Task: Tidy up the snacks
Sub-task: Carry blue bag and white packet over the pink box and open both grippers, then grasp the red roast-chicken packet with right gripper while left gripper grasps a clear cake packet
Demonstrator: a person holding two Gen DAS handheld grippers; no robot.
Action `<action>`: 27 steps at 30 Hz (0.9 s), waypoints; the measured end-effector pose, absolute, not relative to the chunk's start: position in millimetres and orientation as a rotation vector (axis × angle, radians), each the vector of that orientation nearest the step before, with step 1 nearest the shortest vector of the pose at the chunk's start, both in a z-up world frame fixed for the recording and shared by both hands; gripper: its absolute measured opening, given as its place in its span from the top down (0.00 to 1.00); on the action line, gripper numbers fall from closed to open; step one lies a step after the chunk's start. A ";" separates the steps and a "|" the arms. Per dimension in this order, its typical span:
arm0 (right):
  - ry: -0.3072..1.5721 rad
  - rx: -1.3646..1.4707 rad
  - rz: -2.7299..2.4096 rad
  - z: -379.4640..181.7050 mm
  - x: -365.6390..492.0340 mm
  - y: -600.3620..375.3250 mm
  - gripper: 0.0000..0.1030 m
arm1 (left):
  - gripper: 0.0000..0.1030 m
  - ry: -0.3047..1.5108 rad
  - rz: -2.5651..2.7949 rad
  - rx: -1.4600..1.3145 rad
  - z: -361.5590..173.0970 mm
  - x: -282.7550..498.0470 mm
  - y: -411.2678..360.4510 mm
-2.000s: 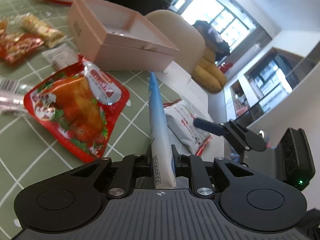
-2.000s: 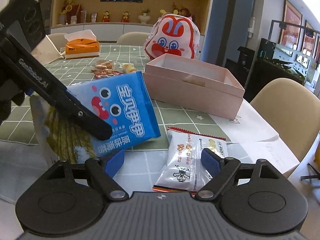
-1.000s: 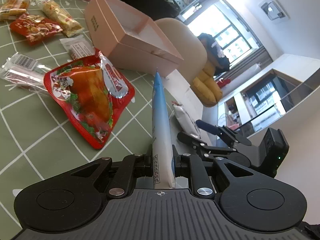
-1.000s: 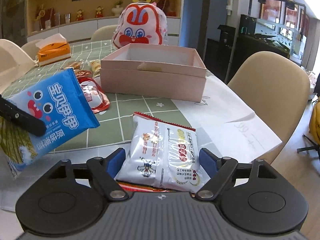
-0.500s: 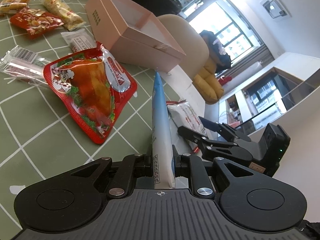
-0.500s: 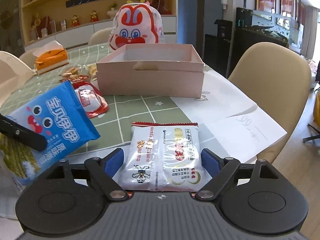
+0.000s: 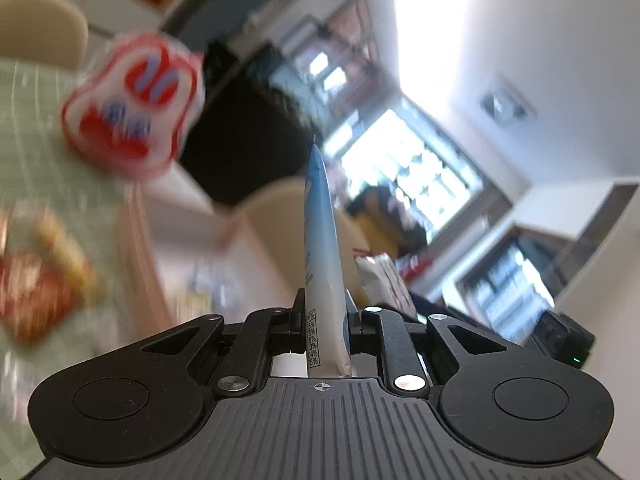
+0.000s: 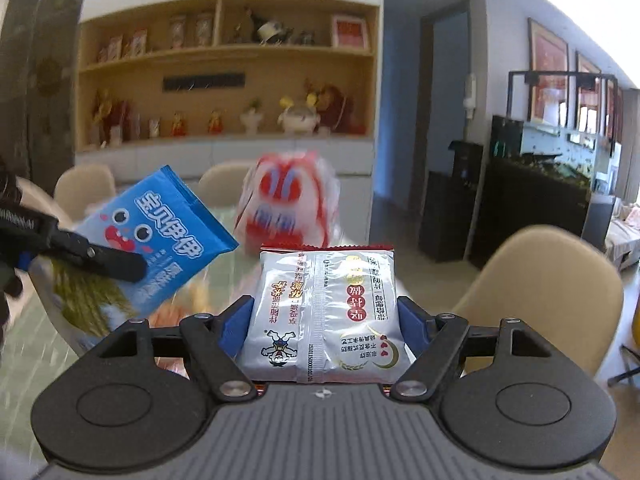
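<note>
Both grippers carry a snack. Your left gripper (image 7: 325, 320) is clamped tight on the blue packet (image 7: 322, 248), which stands edge-on straight ahead between its fingers. Your right gripper (image 8: 324, 330) is closing on the silver packet (image 8: 325, 312), whose sides already meet the blue pads (image 8: 412, 326) — it is lifted clear of the table (image 8: 24, 356). The silver packet is slick and puffy, so I judge that a light squeeze could let it slide forward and drop. To your right gripper's left, the blue packet hangs near — swinging inward could knock the two together. The pink box shows only as a blur, so aim carefully.
</note>
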State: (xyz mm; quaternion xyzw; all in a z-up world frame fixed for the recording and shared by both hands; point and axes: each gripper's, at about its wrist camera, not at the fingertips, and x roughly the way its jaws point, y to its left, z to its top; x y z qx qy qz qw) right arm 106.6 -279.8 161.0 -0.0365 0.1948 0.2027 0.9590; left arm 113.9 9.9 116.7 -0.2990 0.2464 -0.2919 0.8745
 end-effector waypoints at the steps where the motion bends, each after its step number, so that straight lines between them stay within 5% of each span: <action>1: 0.394 -0.063 0.402 170.0 124.4 -277.8 0.26 | 0.82 0.495 -0.588 -0.630 119.8 130.8 8.0; 10: 0.526 0.075 0.338 153.0 233.3 -268.2 0.26 | 0.76 0.718 -0.452 -0.584 56.0 249.8 -24.7; 18: 0.689 0.045 0.353 98.3 273.2 -221.6 0.26 | 0.75 0.596 -0.397 -0.575 82.4 208.6 29.2; 27: 0.772 0.090 0.332 91.4 275.9 -209.4 0.22 | 0.75 0.716 -0.358 -0.528 32.2 149.2 70.5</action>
